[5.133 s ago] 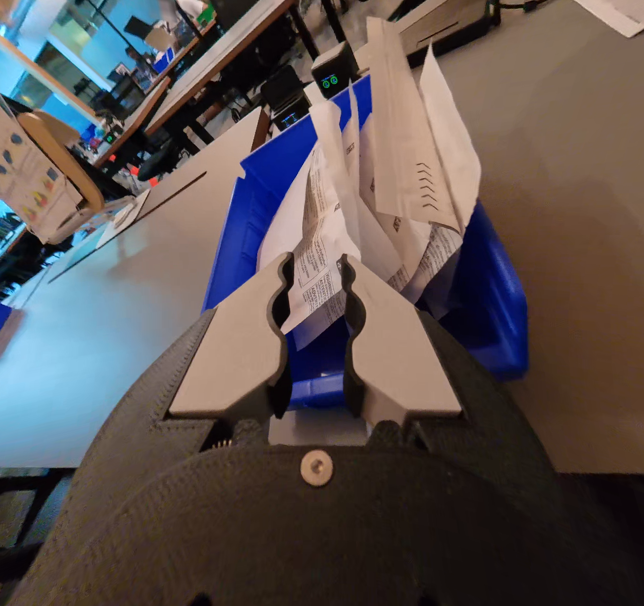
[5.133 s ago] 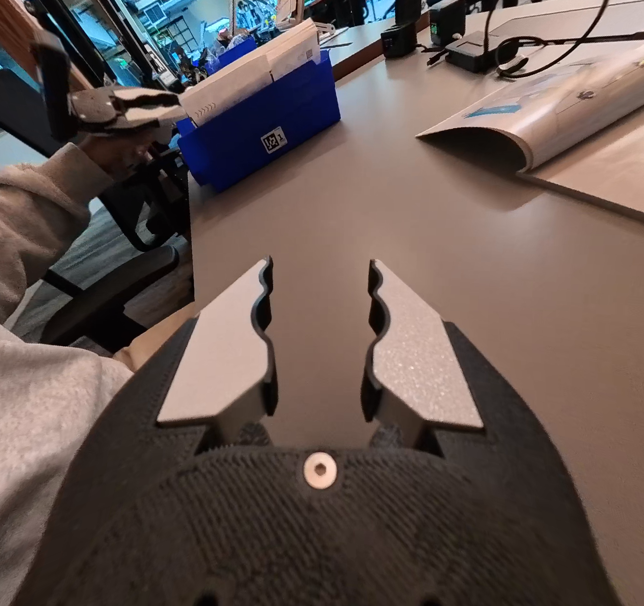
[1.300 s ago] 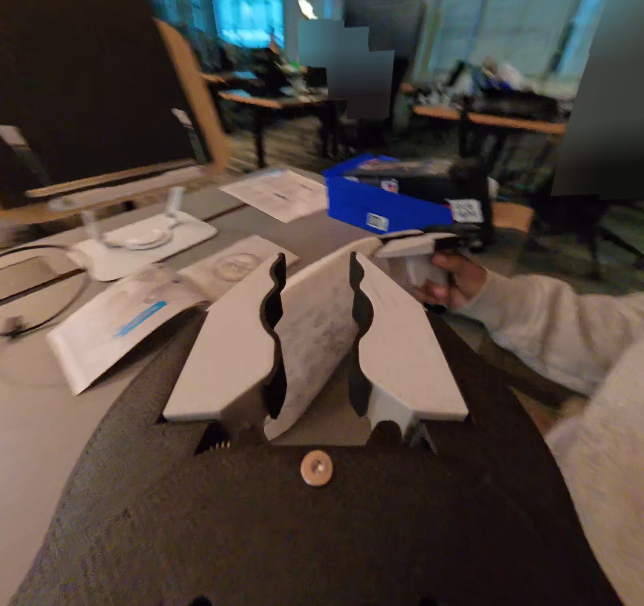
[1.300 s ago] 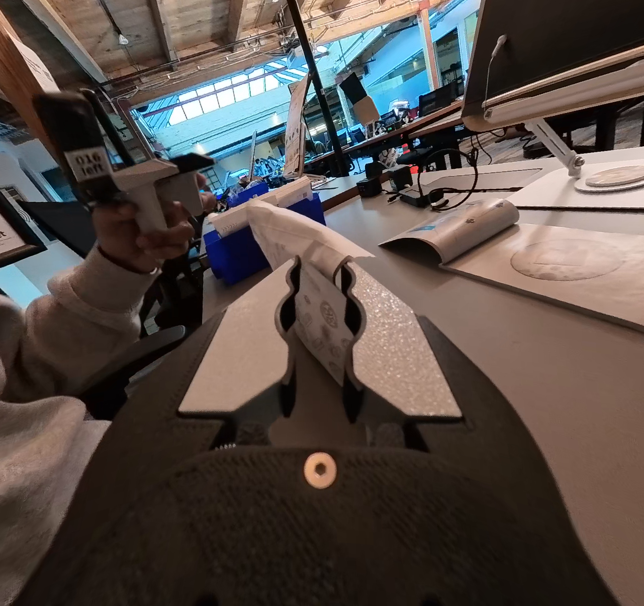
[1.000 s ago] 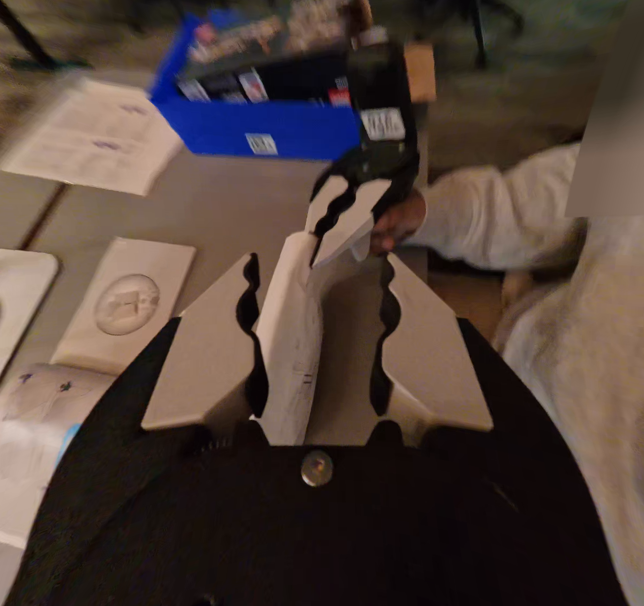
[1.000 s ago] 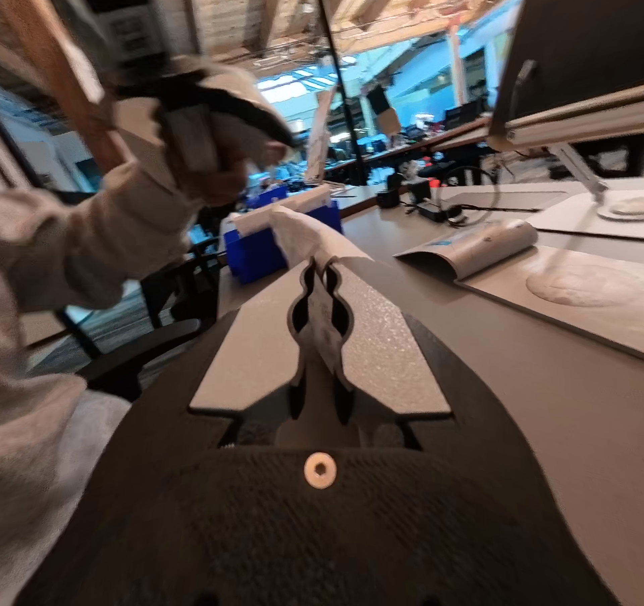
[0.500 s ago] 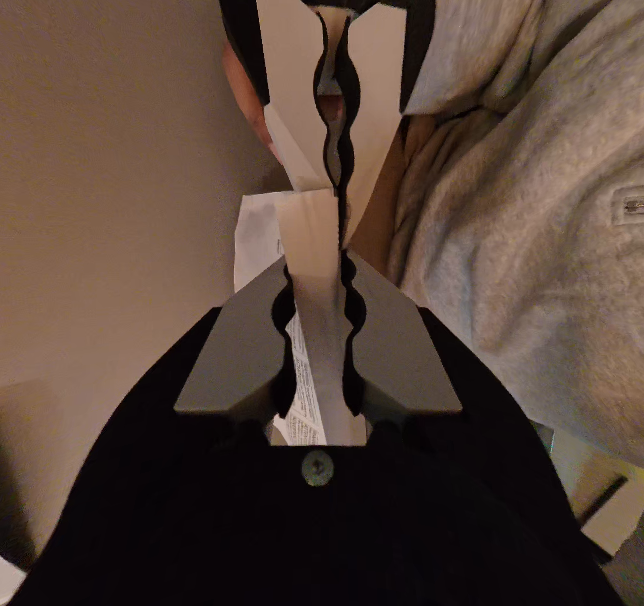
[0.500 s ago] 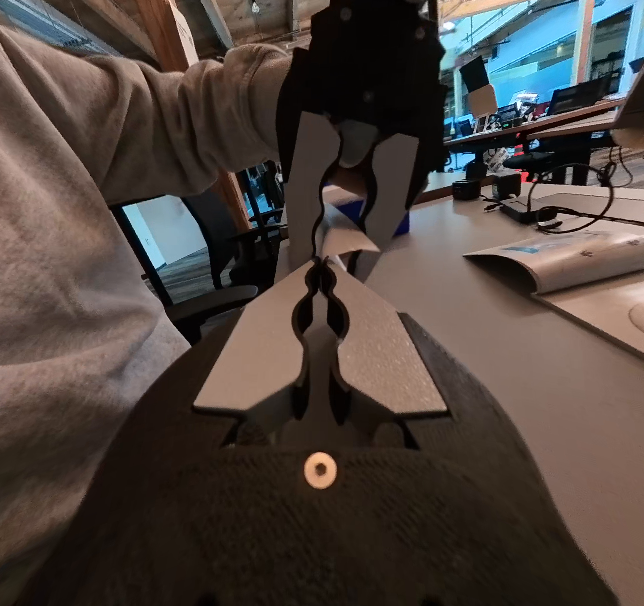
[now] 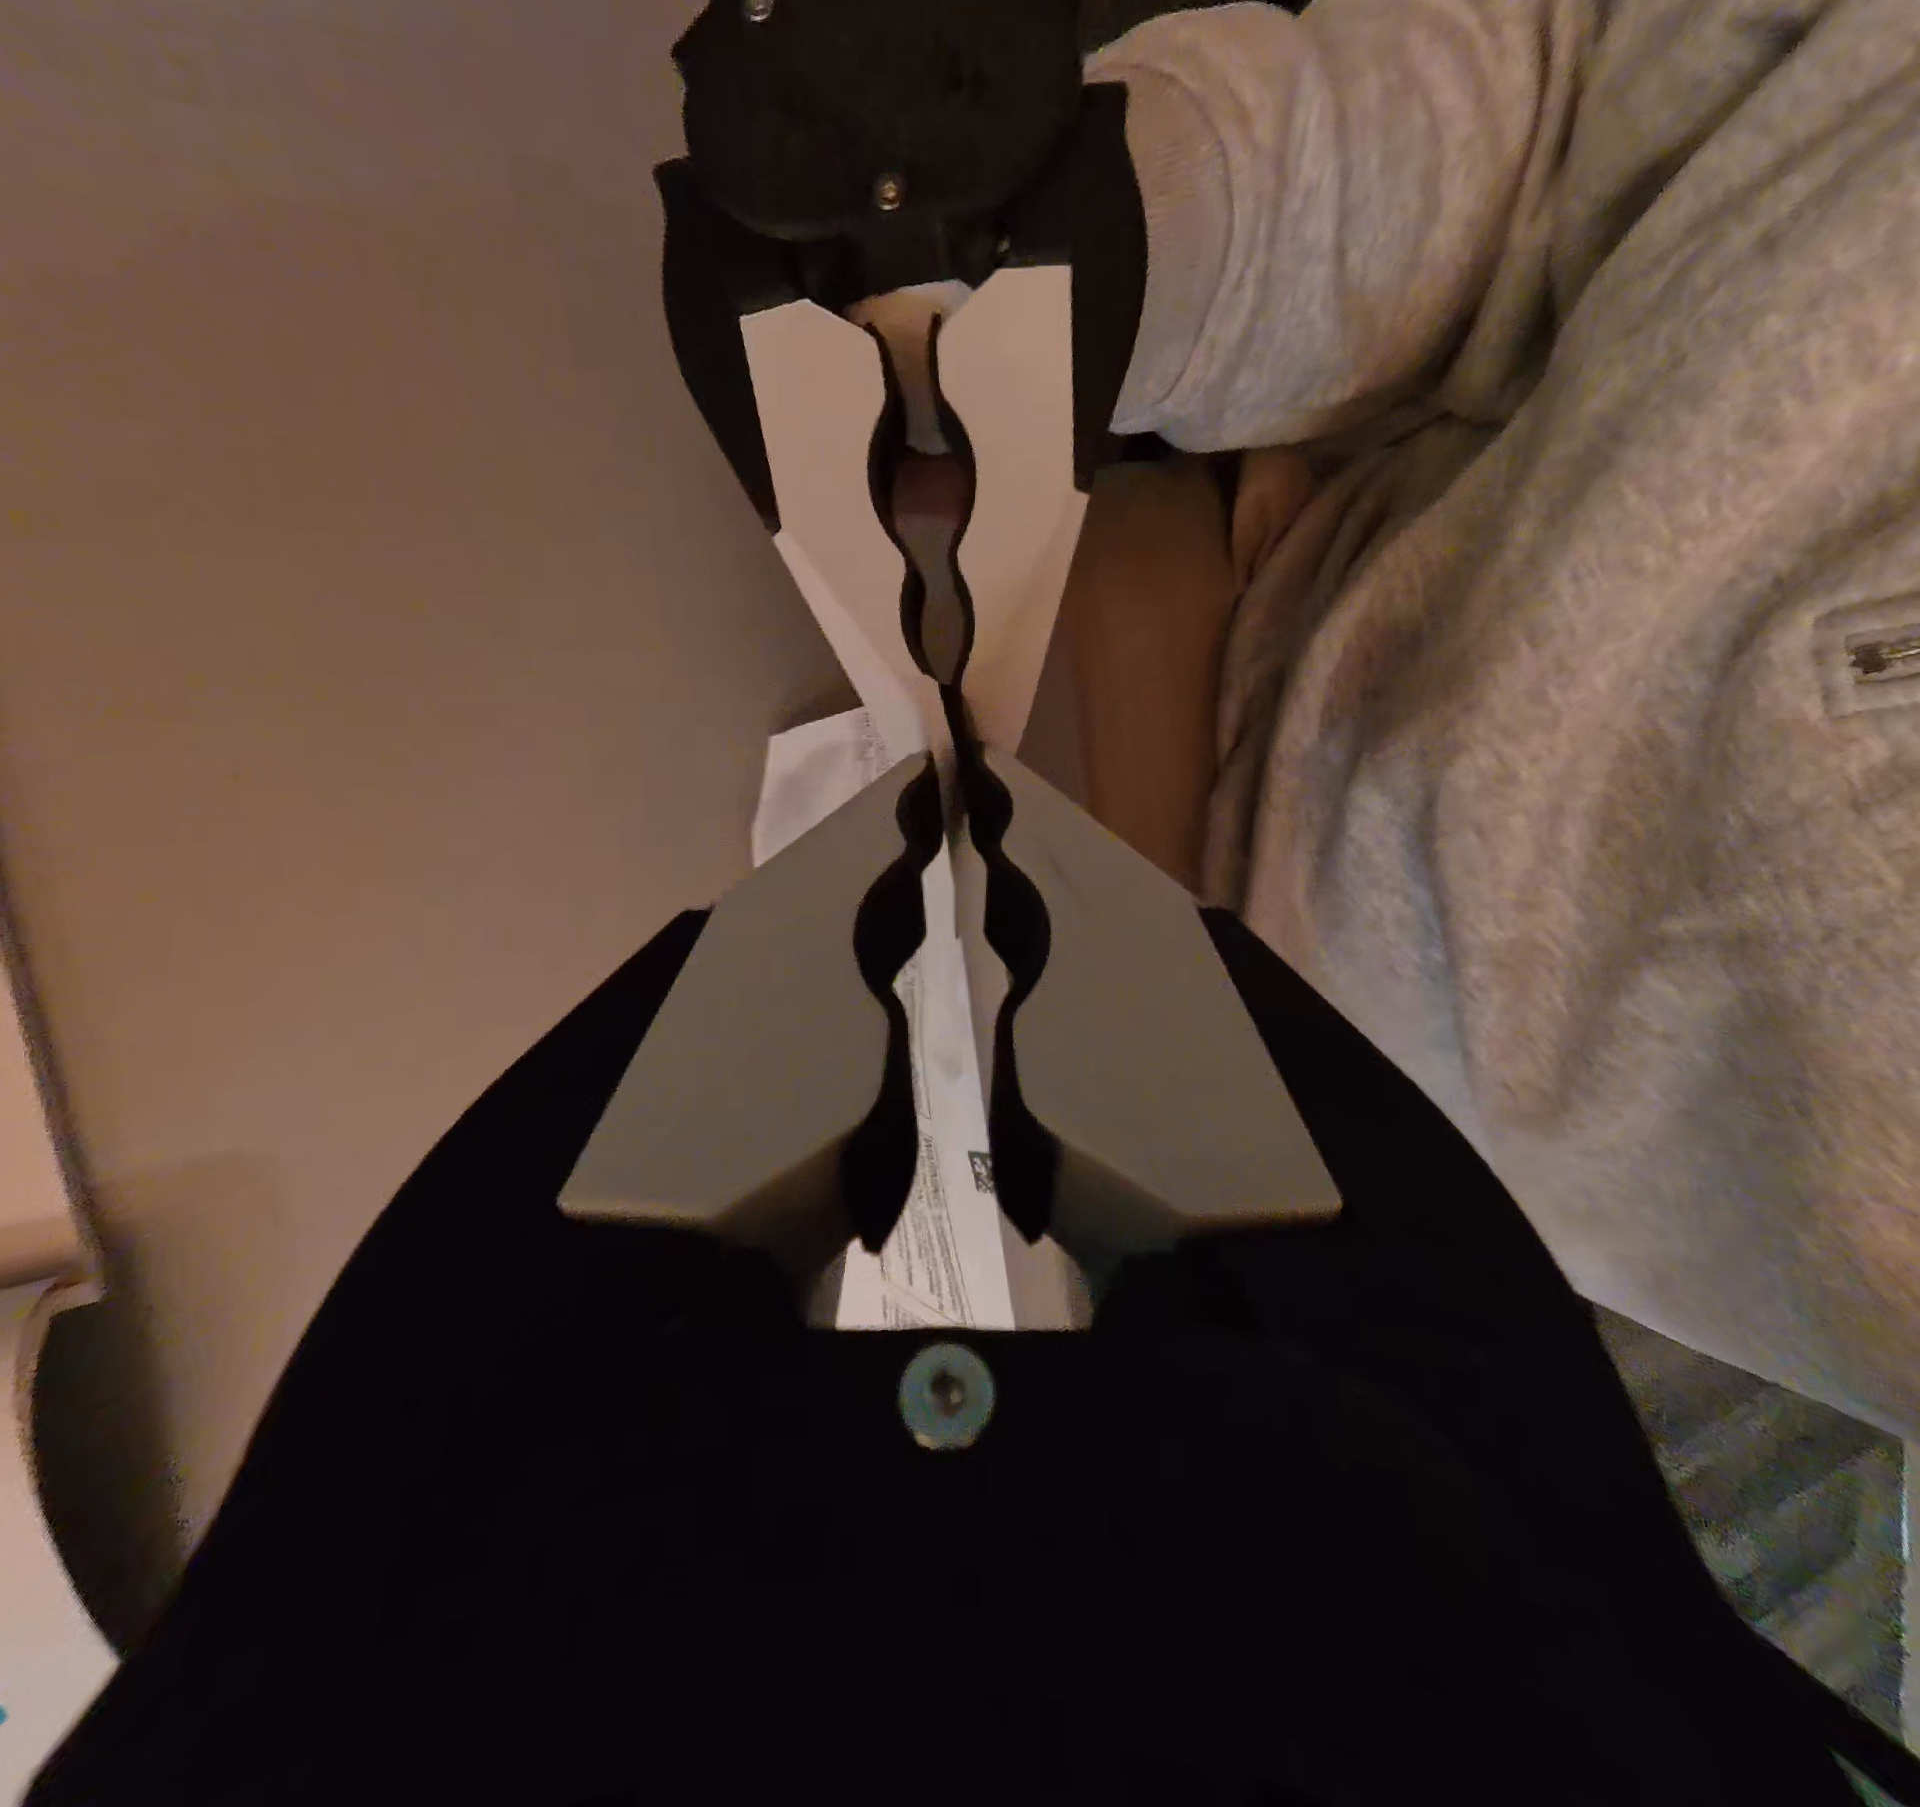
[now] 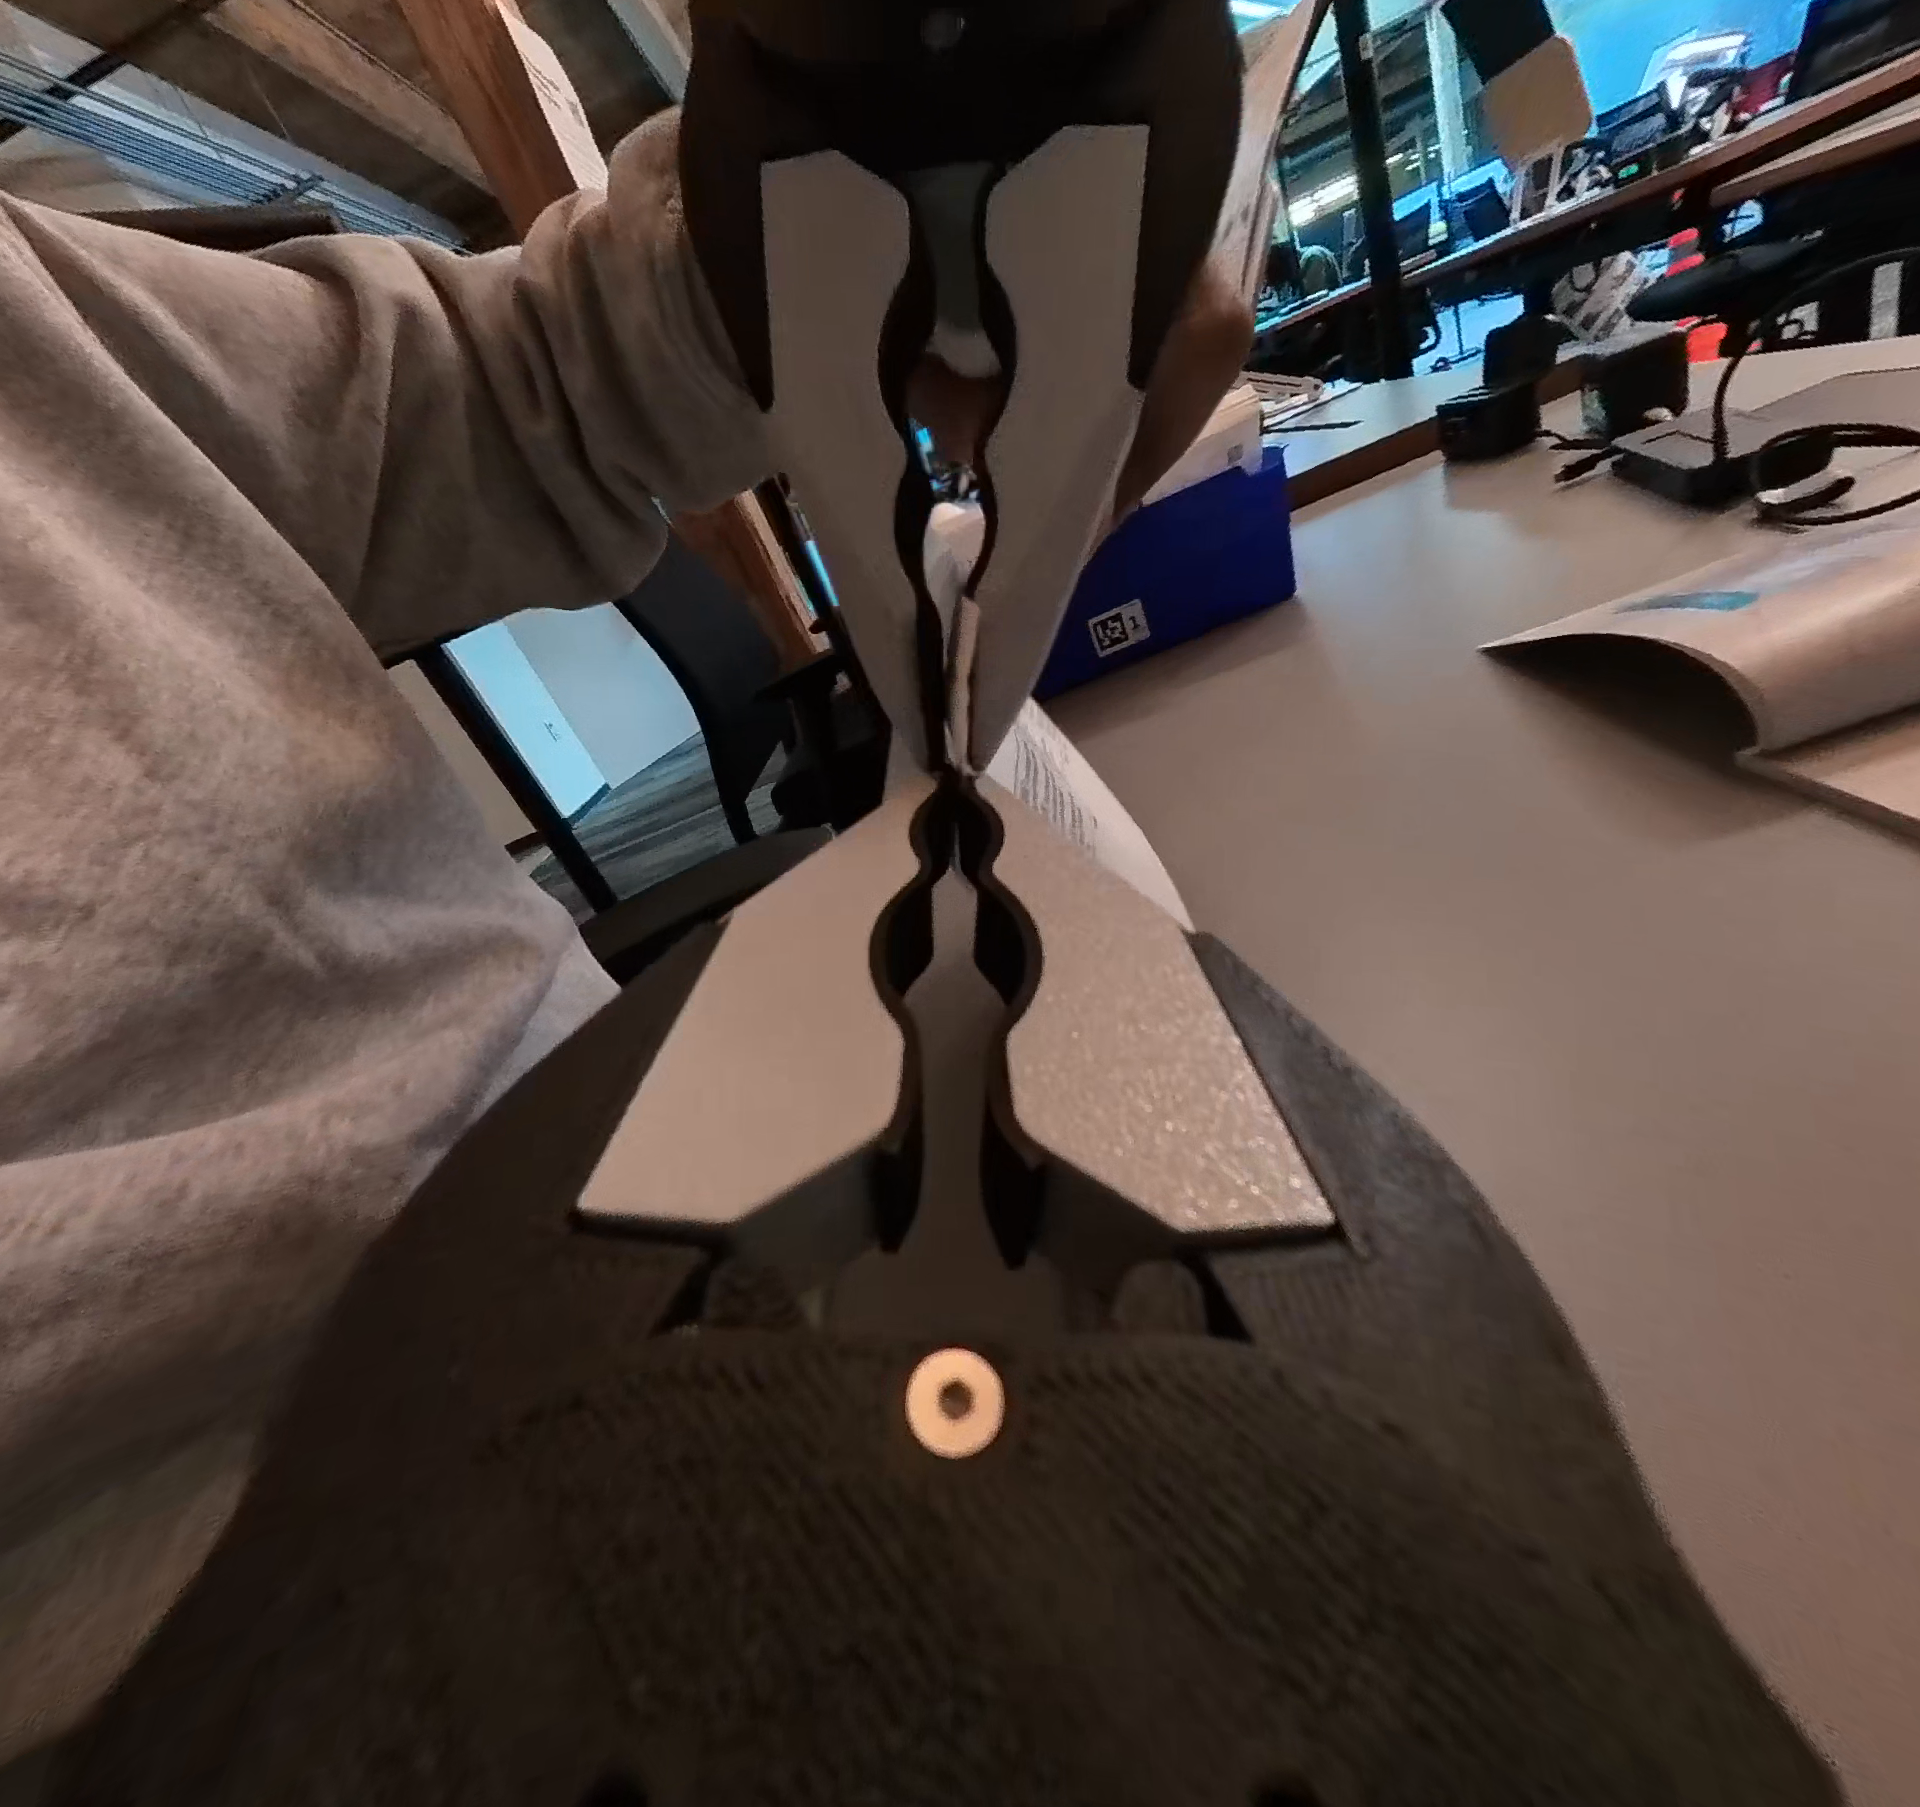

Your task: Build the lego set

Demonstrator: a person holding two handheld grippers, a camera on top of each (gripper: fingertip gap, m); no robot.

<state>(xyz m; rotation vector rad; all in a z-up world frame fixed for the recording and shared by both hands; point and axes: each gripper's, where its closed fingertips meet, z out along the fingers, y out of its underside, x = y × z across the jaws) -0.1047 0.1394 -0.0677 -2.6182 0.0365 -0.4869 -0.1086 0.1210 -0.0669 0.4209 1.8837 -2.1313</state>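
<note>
I hold a white paper bag (image 9: 951, 1061) between my two grippers, tip to tip above the table (image 9: 364, 407). My left gripper (image 9: 951, 791) has its jaws pinched nearly together on the bag's end; the printed paper runs back along the channel between my fingers toward the camera, so its long axis lies along my own forward line. My right gripper (image 10: 951, 801) meets it head-on, jaws also closed down to a sliver on the same bag, which flares out to the right past the tips as a curved printed sheet (image 10: 1070, 822).

In the left wrist view the right gripper (image 9: 948, 697) points straight back at me, and in the right wrist view the left gripper (image 10: 948, 739) does the same — four tips crowd one spot.

A blue bin (image 10: 1174, 573) stands on the table behind, with white paper packets showing above its rim; most of it sits behind the left gripper. An open booklet (image 10: 1714, 656) lies farther right, cut off by the frame edge.

How much of the bag hangs below the jaws I cannot tell — my own fingers cover it. A grey sleeve (image 9: 1351, 199) fills the right side of the left wrist view.
</note>
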